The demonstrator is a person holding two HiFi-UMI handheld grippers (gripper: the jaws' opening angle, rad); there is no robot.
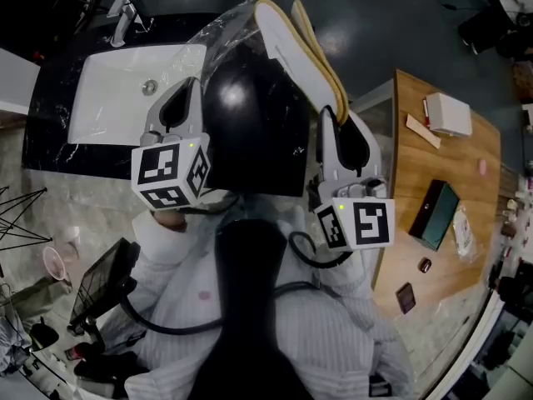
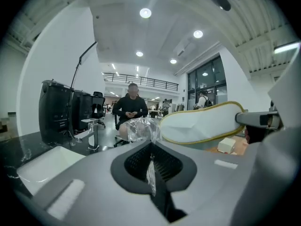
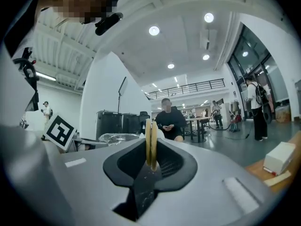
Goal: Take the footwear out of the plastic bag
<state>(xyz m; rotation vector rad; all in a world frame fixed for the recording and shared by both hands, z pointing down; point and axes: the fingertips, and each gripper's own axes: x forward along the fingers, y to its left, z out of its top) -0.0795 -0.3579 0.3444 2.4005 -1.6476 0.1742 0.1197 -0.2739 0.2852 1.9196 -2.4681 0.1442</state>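
So that they can be drawn apart, the plastic bag (image 1: 221,27) is pinched in the clenched left gripper (image 1: 187,88) at eleven o'clock. The yellow-trimmed slippers (image 1: 287,44) are clamped edgewise in the right gripper (image 1: 331,113) at one o'clock, seemingly nearly free of the film.

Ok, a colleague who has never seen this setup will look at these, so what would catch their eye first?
Most striking is the pair of flat white slippers with yellow trim, jutting up at the top centre of the head view, its lower end pinched in the jaws of the right gripper. To its left, the left gripper is shut on the crinkled clear plastic bag, with a white rectangular sink behind it.
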